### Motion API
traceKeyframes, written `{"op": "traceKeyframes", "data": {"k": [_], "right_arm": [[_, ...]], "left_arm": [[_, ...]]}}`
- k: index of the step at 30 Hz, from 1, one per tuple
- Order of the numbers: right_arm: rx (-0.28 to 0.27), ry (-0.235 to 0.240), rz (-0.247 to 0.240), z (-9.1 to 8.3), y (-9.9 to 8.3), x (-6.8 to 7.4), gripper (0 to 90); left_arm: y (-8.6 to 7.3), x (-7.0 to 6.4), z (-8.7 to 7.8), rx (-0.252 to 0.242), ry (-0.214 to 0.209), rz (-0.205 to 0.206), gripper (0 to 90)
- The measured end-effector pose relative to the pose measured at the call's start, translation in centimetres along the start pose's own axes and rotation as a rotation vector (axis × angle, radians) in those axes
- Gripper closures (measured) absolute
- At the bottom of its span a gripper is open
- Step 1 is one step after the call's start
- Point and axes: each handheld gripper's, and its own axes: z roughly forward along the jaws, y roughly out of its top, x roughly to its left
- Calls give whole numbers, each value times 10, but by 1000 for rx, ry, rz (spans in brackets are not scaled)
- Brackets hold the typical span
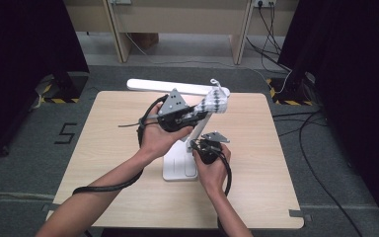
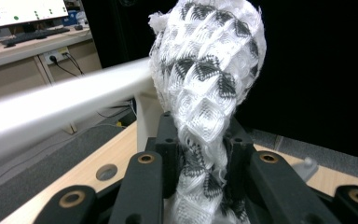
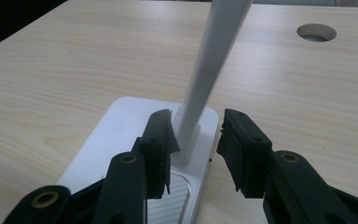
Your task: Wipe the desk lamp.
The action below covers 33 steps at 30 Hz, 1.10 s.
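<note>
A wooden table (image 1: 103, 148) holds a white desk lamp. The lamp has a flat white base (image 1: 177, 168) lying on the table, a thin white stem (image 3: 209, 70) going up from it, and a long white light bar (image 1: 172, 87) on top. In the high view the bar's long side runs left to right across the far part of the table, and its free end points to the left. The left gripper (image 1: 195, 114) is held up in the air by the person's left hand (image 1: 160, 138). Its jaws are pressed tight on a white cloth with dark zigzag marks (image 2: 205, 93). The cloth is bunched thin where it sits between the jaws, then gets wide and puffy past the jaw tips. It reaches up and to the right, to the right end of the light bar, and seems to touch or wrap it there. In the left gripper view the bar is a blurry white stick that runs off to the left of the cloth. The right gripper (image 3: 196, 140) is lower down, held by the right hand (image 1: 213, 168), just over the lamp base. Its jaws are partly open and hold nothing. The bottom of the stem stands in the gap between the jaws, closer to the left jaw, and I cannot tell if that jaw touches it. The stem leans up and away past the jaw tips. A round hole (image 3: 316, 32) is in the table, far past the right jaw.
</note>
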Motion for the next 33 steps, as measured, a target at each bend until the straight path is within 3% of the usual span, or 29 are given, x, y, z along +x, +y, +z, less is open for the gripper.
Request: {"op": "traceKeyframes", "data": {"k": [7,16,26,33], "right_arm": [[62,35,-2,-2,-12,2,655],[163,71,8,2,-30,5,819],[176,90,-19,-1,-37,11,876],[196,120,-43,-7,-44,16,900]], "left_arm": [[-22,4,-3,36,6,-14,727],[-42,9,-9,58,18,-32,727],[-61,22,-6,92,51,-63,727],[-65,31,-2,104,72,-78,727]]}}
